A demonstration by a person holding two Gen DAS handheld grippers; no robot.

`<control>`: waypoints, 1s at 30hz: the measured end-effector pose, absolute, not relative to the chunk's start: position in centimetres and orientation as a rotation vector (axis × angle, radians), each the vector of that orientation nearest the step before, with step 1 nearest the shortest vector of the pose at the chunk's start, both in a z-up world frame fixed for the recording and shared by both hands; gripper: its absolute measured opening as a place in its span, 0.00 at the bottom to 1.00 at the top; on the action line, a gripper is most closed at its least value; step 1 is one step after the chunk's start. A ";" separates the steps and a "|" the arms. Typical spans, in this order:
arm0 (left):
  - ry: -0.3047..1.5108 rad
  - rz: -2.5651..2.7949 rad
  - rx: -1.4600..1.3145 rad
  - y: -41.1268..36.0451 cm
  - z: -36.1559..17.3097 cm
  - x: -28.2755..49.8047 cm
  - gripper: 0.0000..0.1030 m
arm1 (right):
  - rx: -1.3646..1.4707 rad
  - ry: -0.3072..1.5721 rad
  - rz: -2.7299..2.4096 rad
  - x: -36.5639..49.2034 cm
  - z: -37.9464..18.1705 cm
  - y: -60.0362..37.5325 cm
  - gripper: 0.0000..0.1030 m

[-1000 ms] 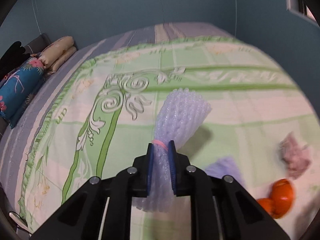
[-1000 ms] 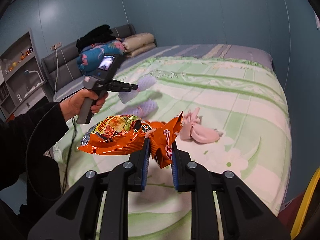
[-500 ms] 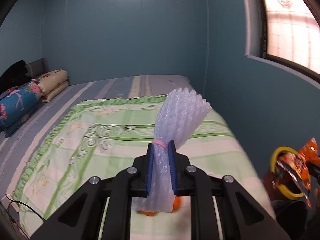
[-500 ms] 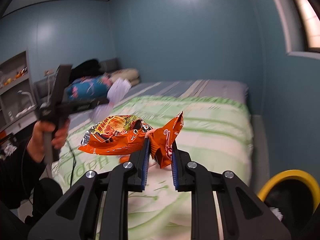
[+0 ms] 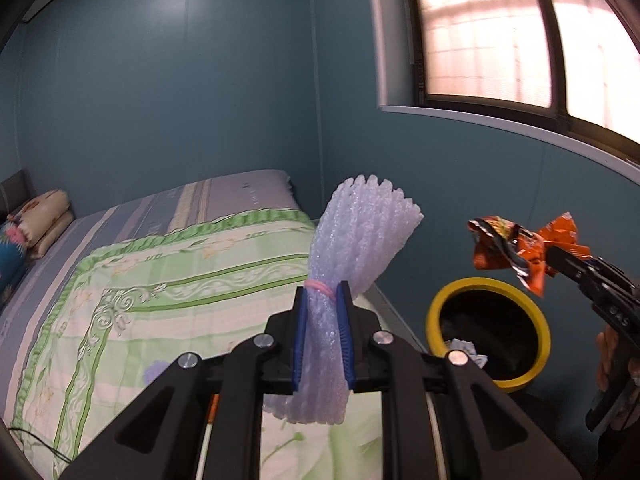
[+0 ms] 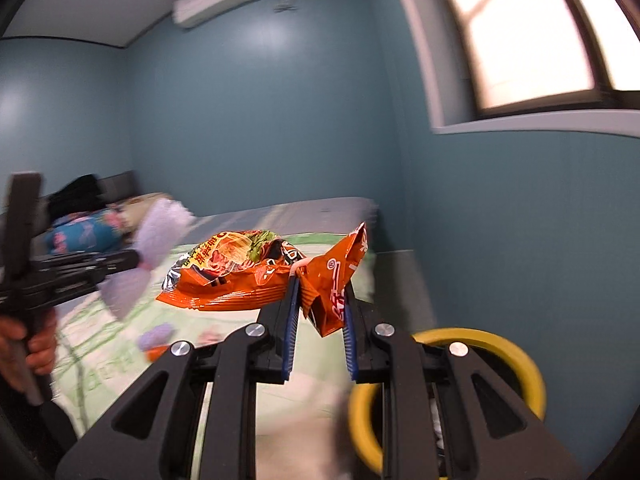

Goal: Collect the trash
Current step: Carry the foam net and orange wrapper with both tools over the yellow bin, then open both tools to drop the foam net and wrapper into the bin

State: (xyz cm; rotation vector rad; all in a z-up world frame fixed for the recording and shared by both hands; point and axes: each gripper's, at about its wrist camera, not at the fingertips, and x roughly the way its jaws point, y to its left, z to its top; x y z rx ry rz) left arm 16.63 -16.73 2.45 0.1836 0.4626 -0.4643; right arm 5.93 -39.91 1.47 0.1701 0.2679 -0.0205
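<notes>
Both grippers swung from over the bed [image 5: 168, 280] toward the bin [image 5: 486, 284] | left gripper [image 5: 322, 336] clamped on the pale foam net [image 5: 360, 240] | right gripper [image 6: 318, 316] clamped on the crumpled orange wrapper [image 6: 240, 276] | bin's dark inside seen only by left view.

pale lilac foam net [image 5: 352, 264], orange wrapper [image 6: 260, 276], yellow-rimmed bin [image 5: 486, 285], green-patterned bedspread [image 5: 160, 288].

Wrist views—shared bed [image 5: 192, 280], bin [image 6: 500, 344]

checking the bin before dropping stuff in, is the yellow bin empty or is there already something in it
Not empty. Inside the yellow bin, pale crumpled trash already lies against the dark interior. How full it is, cannot tell.
</notes>
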 end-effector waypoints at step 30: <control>0.680 -0.733 0.217 -36.6 -8.0 19.1 0.17 | 0.322 0.567 -0.491 10.5 -8.4 -52.9 0.20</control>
